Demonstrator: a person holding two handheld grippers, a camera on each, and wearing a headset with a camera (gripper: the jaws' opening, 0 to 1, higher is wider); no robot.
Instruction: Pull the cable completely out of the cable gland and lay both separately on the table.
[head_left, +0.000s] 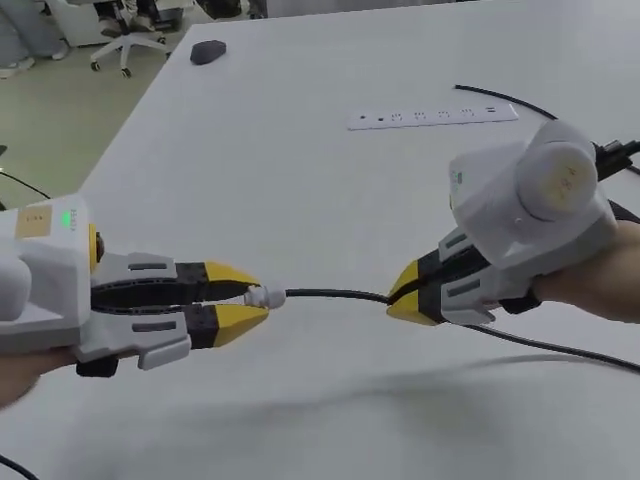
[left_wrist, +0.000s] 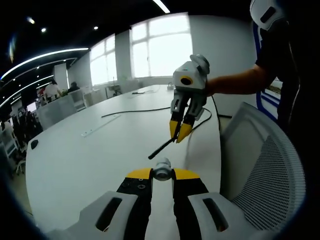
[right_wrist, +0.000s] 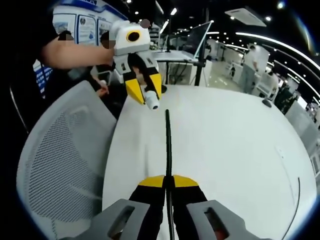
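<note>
Left gripper (head_left: 256, 298) up close, jaws clamped on the white gland (head_left: 266, 296)

From there the cable (head_left: 335, 294) runs straight across to the right gripper (head_left: 402, 297), which is pinched shut on it, all held over the table (head_left: 300, 180). The cable's long axis is pretty much the line between the two grippers, so I'd pull straight apart. In both gripper views the tip looks just clear of the gland, but in the head view they seem to touch, so can't say for sure. Neither is laid down yet.
</note>
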